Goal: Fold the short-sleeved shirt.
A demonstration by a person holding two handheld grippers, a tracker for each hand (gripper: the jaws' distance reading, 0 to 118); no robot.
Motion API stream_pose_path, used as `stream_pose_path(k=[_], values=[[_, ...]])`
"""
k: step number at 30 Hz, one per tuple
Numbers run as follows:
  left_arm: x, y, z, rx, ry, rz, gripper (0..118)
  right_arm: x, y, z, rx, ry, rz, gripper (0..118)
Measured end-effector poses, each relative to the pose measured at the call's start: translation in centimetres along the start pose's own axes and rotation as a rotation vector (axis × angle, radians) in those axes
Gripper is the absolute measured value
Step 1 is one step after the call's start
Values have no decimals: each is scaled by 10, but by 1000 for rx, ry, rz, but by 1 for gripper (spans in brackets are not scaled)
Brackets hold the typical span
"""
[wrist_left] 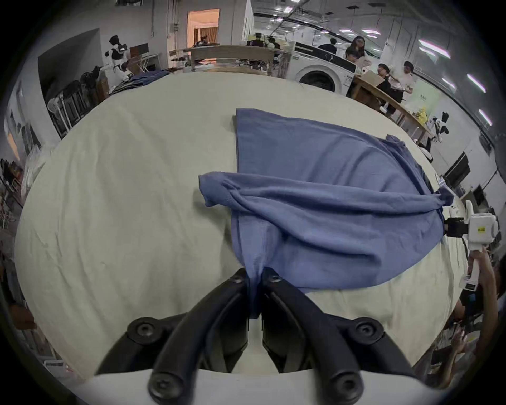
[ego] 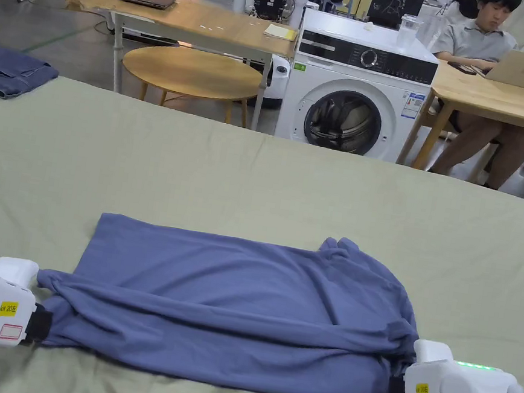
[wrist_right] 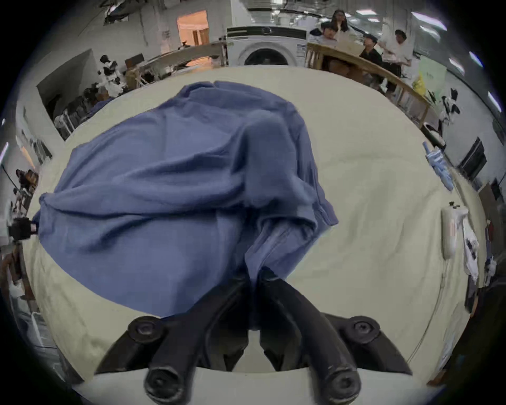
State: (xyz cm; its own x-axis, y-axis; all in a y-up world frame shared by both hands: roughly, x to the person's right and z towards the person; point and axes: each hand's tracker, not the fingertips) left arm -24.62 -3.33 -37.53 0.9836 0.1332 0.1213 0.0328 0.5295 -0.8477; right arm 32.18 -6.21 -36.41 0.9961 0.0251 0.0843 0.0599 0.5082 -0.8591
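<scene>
A blue short-sleeved shirt [ego: 239,307] lies stretched sideways on the pale green table [ego: 257,181], its near edge doubled over into a long roll. My left gripper [ego: 38,324] is shut on the shirt's left end; in the left gripper view the cloth [wrist_left: 315,197] is pinched between the black jaws of this gripper [wrist_left: 254,276]. At the shirt's right end my right gripper [ego: 397,391] is shut on the fabric, and in the right gripper view bunched cloth [wrist_right: 164,191] runs into that gripper [wrist_right: 253,276]. Both sit low near the table's front edge.
Folded dark blue jeans [ego: 4,69] lie at the table's far left corner. Beyond the table stand a round wooden stool [ego: 192,71], a washing machine [ego: 355,88] and wooden desks where people [ego: 490,37] sit with a laptop [ego: 523,69].
</scene>
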Motion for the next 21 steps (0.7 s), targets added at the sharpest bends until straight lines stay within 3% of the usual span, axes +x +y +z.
stream_pose_path(k=[5, 16, 21], values=[[-2, 4, 12, 34, -14, 1, 2, 3, -1, 20, 50, 23, -49, 2], [-3, 19, 71, 154, -42, -26, 2, 15, -5, 111, 166, -1, -44, 2], [-25, -5, 90, 166, -35, -12, 2, 13, -38, 141, 182, -16, -13, 2]])
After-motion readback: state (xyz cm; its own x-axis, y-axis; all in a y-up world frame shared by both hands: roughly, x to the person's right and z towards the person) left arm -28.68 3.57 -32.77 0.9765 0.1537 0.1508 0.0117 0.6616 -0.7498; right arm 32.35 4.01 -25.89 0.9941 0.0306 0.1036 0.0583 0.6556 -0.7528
